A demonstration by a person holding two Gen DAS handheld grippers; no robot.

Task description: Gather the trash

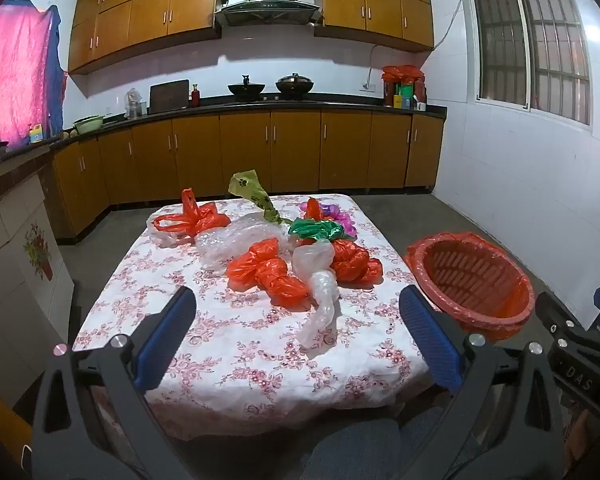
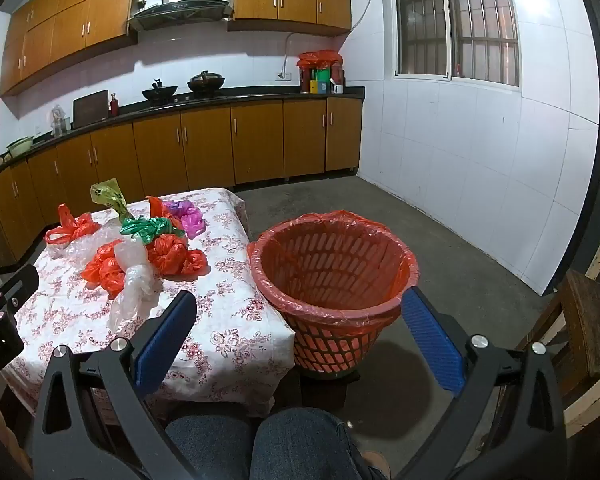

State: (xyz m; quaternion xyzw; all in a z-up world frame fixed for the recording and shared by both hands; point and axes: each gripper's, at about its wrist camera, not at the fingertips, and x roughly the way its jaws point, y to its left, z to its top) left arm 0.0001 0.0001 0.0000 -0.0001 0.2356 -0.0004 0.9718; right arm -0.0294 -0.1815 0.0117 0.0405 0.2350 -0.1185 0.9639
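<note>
Knotted plastic bags [image 1: 268,268] lying on floral-clothed table [image 1: 236,364], red-lined basket [image 2: 332,276] standing beside, left tongs [image 1: 296,320] and right tongs [image 2: 296,320] both gaping wide, holding nothing.

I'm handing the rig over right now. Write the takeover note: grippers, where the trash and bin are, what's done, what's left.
Left gripper: open, empty, hanging over the near edge of the table.
Right gripper: open, empty, pointing between the table and the bin.
Trash: knotted plastic bags in red, clear, green, purple and yellow-green, all piled on the far half of the table.
Bin: red basket with a red liner, on the floor right of the table; nothing visible inside.
Done: nothing collected yet.
Left: move every bag into the bin; the long clear bag lies nearest.
</note>
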